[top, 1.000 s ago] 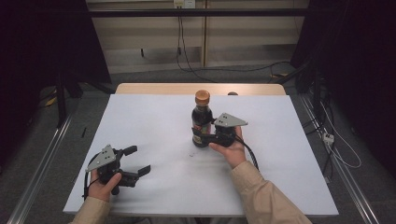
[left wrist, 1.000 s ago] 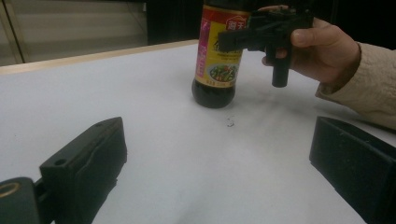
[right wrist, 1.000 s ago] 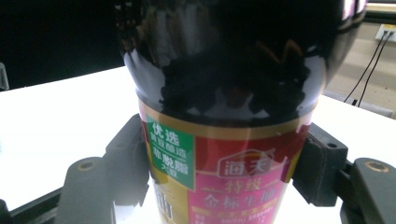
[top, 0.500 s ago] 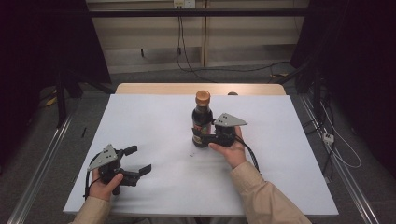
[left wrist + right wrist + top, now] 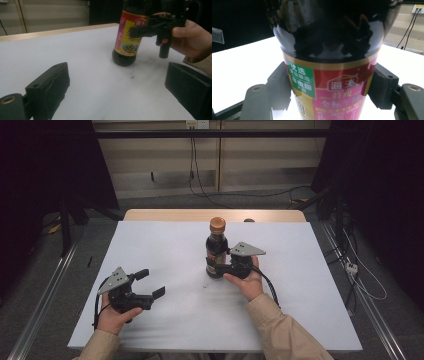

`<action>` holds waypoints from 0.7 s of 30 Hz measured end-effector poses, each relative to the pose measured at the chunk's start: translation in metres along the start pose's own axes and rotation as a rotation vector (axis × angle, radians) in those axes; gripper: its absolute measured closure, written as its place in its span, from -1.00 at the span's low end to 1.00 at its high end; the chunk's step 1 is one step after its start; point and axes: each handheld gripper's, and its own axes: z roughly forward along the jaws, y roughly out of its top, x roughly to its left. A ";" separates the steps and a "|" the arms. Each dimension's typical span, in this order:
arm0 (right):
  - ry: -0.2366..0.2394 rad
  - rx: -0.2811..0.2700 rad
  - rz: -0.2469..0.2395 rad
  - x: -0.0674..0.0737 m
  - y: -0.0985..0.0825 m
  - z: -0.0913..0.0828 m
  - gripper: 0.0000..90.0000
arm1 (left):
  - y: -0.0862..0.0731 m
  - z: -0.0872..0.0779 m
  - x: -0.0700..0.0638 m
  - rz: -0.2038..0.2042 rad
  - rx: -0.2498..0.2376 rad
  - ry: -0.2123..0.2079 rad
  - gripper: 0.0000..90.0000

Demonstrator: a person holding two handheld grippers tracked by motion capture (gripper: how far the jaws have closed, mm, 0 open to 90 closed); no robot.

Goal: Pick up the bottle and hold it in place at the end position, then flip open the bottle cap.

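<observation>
A dark sauce bottle (image 5: 216,246) with an orange cap stands upright near the middle of the white table (image 5: 310,315). My right gripper (image 5: 216,267) is shut on its lower body, coming in from the right. In the right gripper view both pads (image 5: 382,85) press the red and green label of the bottle (image 5: 329,85). My left gripper (image 5: 152,282) rests open near the table's front left, holding nothing. Its view looks across bare table between wide jaws at the bottle (image 5: 126,46) and the right gripper (image 5: 140,30) on it.
A strip of wooden tabletop (image 5: 165,215) shows along the far edge. A small dark speck (image 5: 205,286) lies just in front of the bottle. Metal rails (image 5: 45,300) run along both sides of the table, and cables (image 5: 360,285) lie on the floor at right.
</observation>
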 end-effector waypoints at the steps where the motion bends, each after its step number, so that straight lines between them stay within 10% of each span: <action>1: 0.002 0.002 0.003 0.000 0.000 0.000 -0.33 | 0.001 0.001 0.000 0.002 0.003 0.003 -0.88; 21: 0.013 0.011 0.017 -0.001 0.000 0.001 -0.34 | 0.022 0.007 -0.001 0.000 0.005 -0.011 -0.86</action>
